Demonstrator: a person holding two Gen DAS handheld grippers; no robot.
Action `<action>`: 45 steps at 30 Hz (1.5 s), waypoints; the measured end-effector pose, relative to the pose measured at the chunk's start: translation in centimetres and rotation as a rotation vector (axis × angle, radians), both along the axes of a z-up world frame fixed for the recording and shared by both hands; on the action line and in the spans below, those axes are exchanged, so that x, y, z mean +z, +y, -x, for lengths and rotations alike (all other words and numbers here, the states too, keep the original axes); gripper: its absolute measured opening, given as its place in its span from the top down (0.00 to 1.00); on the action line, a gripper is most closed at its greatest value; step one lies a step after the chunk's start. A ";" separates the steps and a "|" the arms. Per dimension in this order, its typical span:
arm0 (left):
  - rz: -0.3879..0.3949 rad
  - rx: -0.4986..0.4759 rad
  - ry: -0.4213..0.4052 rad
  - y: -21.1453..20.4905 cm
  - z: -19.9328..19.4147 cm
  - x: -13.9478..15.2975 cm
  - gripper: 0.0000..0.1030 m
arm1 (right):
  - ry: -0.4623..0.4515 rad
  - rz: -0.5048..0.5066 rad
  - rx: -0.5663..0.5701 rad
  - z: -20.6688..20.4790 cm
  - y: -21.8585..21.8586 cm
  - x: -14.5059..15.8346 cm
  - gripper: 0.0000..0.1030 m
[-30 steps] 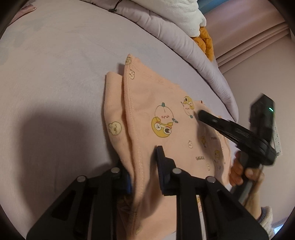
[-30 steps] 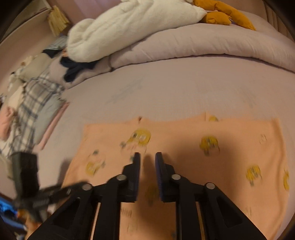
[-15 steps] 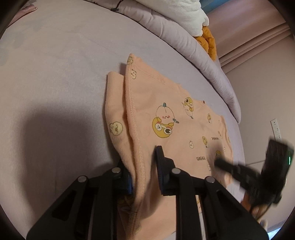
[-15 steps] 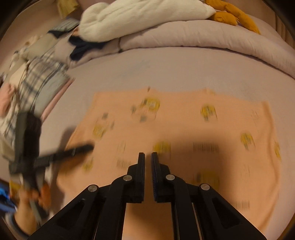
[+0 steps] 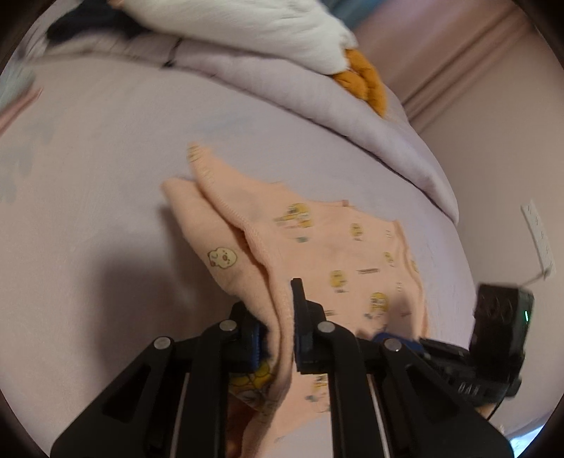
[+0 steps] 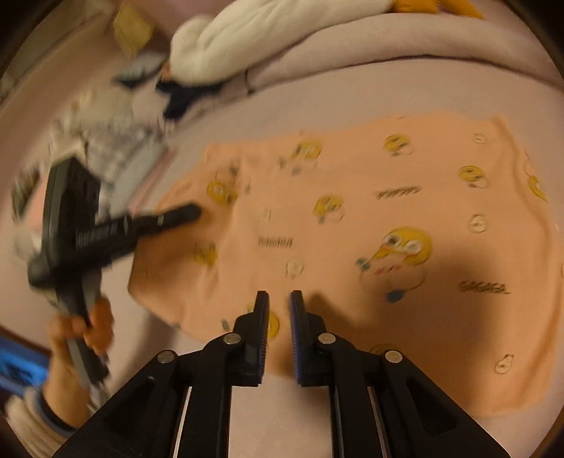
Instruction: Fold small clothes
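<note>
A peach garment (image 5: 335, 246) printed with yellow ducks lies on the lilac bed sheet (image 5: 105, 158). My left gripper (image 5: 273, 297) is shut on a bunched fold of its left edge and holds that edge a little off the sheet. In the right wrist view the garment (image 6: 352, 197) is spread flat, and the left gripper (image 6: 192, 211) reaches its left edge, held by a hand (image 6: 81, 327). My right gripper (image 6: 280, 296) hovers over the garment's near edge. Its jaws are opening, and nothing is pinched between the pads.
A rolled lilac duvet (image 5: 299, 88) with a white blanket (image 5: 246, 24) and an orange plush (image 5: 363, 81) lines the far side of the bed. A pile of plaid and dark clothes (image 6: 116, 141) sits at the far left. A wall socket (image 5: 537, 236) is at the right.
The left gripper has risen with the garment's edge, lifting and bunching it. The right gripper slid toward the garment's near edge, shut fully, then parted its jaws again.
</note>
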State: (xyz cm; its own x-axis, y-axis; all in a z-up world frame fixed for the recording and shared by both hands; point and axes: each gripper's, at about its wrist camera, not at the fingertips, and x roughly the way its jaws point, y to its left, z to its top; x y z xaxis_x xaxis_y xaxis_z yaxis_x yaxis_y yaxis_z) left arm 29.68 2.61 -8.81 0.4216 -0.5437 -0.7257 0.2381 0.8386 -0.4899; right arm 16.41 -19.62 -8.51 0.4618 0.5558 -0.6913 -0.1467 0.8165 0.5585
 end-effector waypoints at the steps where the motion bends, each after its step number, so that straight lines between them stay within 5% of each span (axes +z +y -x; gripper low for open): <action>1: -0.016 -0.016 -0.011 -1.0 0.0 0.5 0.88 | 0.005 -0.046 -0.019 -0.3 -0.8 0.0 0.71; 11: -0.095 -0.250 -0.022 -12.2 0.8 0.0 0.78 | 0.093 -0.511 -0.190 -3.8 -6.0 -3.2 0.43; 15: -0.083 -0.320 0.026 -13.4 1.3 -2.0 0.67 | 0.158 -0.570 -0.220 -4.1 -7.5 -4.7 0.41; 21: -0.033 -0.382 0.038 -12.8 2.6 -2.4 0.67 | 0.151 -0.609 -0.230 -3.7 -8.1 -4.8 0.41; 29: -0.007 -0.311 0.016 -8.5 4.5 -2.3 0.67 | 0.116 -0.625 -0.201 -4.1 -7.7 -4.0 0.27; 32: 0.025 -0.272 0.021 -6.9 5.0 -2.6 0.67 | 0.104 -0.582 -0.176 -3.8 -7.4 -3.7 0.27; 37: 0.046 -0.231 -0.021 -5.8 5.9 -2.2 0.67 | 0.071 -0.367 -0.187 -4.2 -6.1 -2.6 0.29; 45: 0.075 -0.168 0.005 -2.4 7.6 -2.9 0.67 | 0.068 -0.054 -0.233 -5.9 -4.4 -2.7 0.74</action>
State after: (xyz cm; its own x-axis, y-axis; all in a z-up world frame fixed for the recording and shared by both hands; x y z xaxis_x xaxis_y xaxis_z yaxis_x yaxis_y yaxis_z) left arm 22.06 0.20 -11.73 0.3168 -0.6589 -0.6822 0.3691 0.7482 -0.5513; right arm 22.27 -24.04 -11.17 0.5352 0.4767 -0.6973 0.0820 0.7923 0.6046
